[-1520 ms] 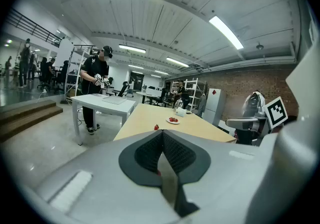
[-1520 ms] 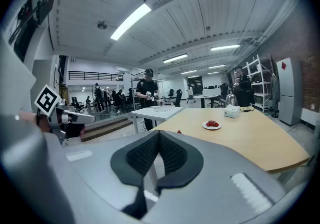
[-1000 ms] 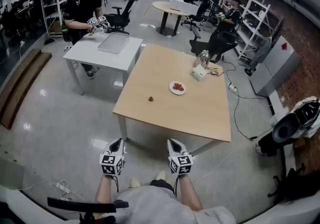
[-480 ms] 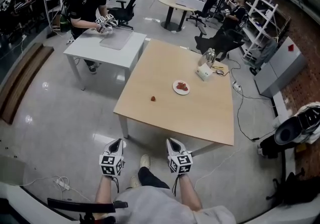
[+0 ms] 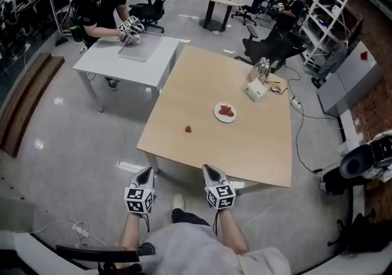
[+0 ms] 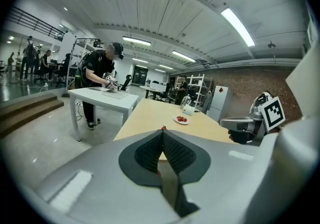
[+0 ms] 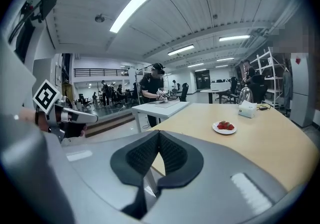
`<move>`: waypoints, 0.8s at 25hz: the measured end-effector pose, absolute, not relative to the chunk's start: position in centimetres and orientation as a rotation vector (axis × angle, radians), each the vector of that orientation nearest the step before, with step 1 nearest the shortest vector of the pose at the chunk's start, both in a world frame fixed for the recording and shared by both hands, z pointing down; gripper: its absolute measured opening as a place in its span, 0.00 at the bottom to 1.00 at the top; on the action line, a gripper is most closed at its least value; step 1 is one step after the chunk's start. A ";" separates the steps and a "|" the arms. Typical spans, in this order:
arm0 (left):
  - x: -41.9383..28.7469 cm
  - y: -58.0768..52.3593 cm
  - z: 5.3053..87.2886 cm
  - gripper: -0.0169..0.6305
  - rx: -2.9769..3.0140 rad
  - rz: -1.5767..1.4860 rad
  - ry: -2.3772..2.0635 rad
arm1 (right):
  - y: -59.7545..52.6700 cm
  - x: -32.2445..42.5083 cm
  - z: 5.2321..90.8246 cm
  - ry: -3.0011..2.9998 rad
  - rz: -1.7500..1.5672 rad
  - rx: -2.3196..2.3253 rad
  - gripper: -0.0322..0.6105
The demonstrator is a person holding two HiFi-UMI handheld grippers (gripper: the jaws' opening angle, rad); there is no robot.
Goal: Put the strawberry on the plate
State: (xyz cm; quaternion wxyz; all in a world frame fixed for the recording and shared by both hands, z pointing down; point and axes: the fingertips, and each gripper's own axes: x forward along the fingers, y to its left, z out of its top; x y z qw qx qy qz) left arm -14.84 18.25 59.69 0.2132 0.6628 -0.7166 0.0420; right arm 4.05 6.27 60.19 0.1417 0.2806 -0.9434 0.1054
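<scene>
The strawberry (image 5: 188, 128) lies alone on the wooden counter (image 5: 245, 139), well ahead of both grippers, nearer to them than the plate (image 5: 218, 114) and to its left. The plate already carries red fruit. The left gripper (image 5: 145, 174) and right gripper (image 5: 211, 171) hang short of the counter's near edge, each with jaws closed on nothing. Since a second ago that edge has drawn closer to the grippers; the strawberry and plate lie as before. Beyond the plate stand a white box (image 5: 255, 90) and a glass jug (image 5: 263, 69). Off to the left, a person (image 5: 109, 4) works at a white table (image 5: 104, 62).
</scene>
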 end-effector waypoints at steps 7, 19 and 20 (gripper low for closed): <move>-16.2 13.5 59.6 0.06 1.821 0.129 -1.995 | 1.2 2.5 60.4 -2.722 0.316 0.787 0.06; -17.5 8.2 59.9 0.06 1.793 0.150 -2.019 | -4.6 0.0 62.0 -2.731 0.320 0.704 0.06; -17.6 8.1 60.0 0.06 1.787 0.154 -2.020 | -4.9 -0.2 62.2 -2.729 0.317 0.696 0.06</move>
